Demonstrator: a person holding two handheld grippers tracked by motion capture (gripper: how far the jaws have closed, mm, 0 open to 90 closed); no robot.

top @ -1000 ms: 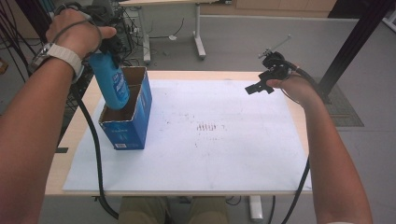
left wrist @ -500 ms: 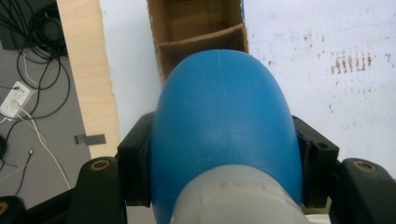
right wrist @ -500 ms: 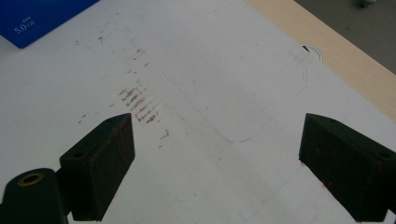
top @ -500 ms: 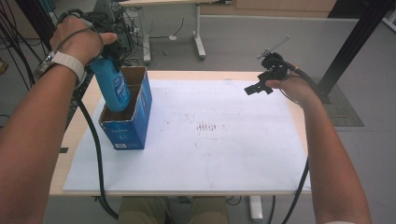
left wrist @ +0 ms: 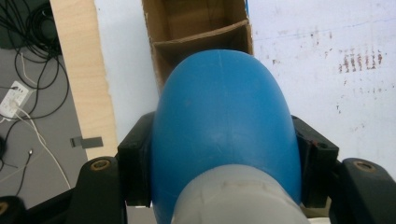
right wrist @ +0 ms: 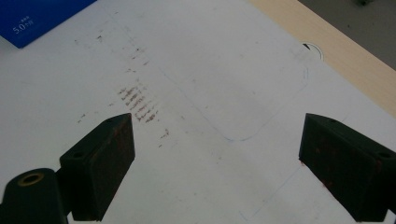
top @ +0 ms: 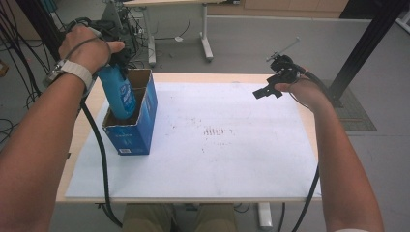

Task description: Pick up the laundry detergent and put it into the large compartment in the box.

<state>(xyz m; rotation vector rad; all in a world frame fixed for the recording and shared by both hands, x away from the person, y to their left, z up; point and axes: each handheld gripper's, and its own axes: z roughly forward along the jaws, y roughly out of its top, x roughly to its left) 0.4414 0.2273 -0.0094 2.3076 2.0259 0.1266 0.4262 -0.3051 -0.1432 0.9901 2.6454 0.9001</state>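
Note:
A blue bottle (top: pixel 118 92) with a grey cap stands tilted, its lower end down in the nearer compartment of an open blue cardboard box (top: pixel 138 133) at the table's left. My left gripper (top: pixel 118 55) is shut on the bottle's upper part. In the left gripper view the black pads (left wrist: pixel 135 158) press on both sides of the blue bottle (left wrist: pixel 224 116), and beyond it is the box's cardboard divider (left wrist: pixel 201 37). My right gripper (top: pixel 268 92) hovers open over the table's far right. In its own view the right gripper (right wrist: pixel 215 135) has nothing between its jaws.
A white sheet (top: pixel 227 159) with brown smudges (top: pixel 215 131) covers most of the wooden table (top: pixel 84 130). Black cables hang off the left edge and trail from both grippers. Desk legs and black posts stand on the floor beyond the table.
My left hand has come down slightly, so the bottle sits a little deeper in the box. The right gripper has kept still.

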